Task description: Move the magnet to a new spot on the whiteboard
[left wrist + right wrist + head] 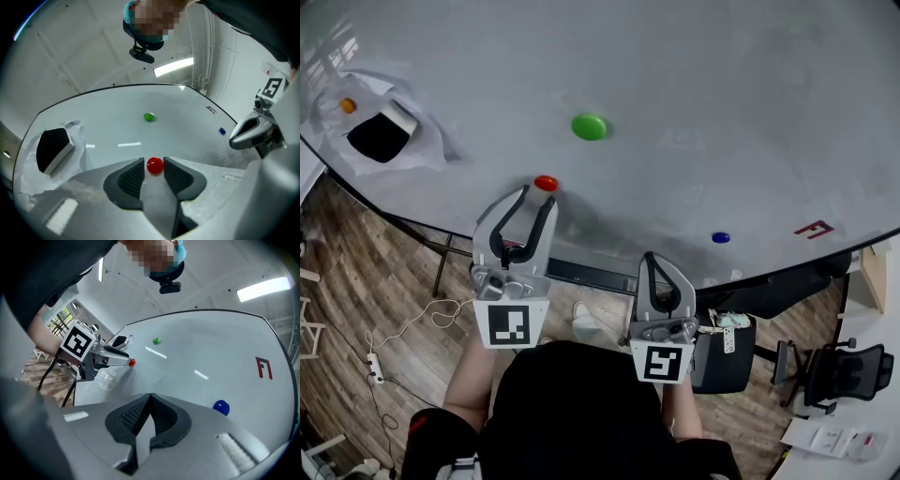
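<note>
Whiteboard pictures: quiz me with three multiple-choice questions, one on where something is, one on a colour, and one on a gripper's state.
1. Which magnet lies between the left gripper's jaw tips? A green; B red; C blue.
2. What colour is the F-shaped mark on the whiteboard? A black; B red; C green.
3. How do the right gripper's jaws stand? A together and empty; B wide apart; C clamped on a blue magnet.

Answers:
1 B: the left gripper view shows the red magnet between the parted tips.
2 B: the mark shows red in both the head view and the right gripper view.
3 A: the right gripper view shows the pads meeting with nothing between them.
</note>
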The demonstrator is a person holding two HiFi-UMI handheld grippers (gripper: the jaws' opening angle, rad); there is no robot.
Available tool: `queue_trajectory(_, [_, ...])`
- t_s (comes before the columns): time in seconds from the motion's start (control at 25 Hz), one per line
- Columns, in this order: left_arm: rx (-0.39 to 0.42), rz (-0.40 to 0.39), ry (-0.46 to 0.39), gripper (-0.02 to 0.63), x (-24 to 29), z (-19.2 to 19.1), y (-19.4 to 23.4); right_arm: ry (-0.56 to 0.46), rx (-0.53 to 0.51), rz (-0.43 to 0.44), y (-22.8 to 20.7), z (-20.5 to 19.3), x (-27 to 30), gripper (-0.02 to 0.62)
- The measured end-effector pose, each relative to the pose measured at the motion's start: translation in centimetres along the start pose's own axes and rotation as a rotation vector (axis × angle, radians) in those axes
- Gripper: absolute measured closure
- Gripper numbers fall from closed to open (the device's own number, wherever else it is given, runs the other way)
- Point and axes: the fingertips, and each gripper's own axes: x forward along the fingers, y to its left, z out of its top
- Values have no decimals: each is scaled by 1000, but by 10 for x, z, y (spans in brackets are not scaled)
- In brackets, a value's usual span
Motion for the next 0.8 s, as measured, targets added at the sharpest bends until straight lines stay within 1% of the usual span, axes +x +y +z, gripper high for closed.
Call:
queue_trajectory(0.2, [-17,-2,8,470,-13,3,-2,-11,10,19,8,5,-1,594])
queue_trajectory(0.28, [-13,2,10,514,-18,5,-2,-17,14,28,11,7,-1,594])
queue_trajectory(0.44, [-18,23,29,579,-31,6,1,-30,21,49,20,13,-2,594])
queue_trajectory(0.6, [-12,47,45,599,-45,8,6,-44,29,73,28,19,-4,594])
queue_trajectory(0.8, [-6,67,70,604,-62,11,9,-60,48,101,40,27,-9,594])
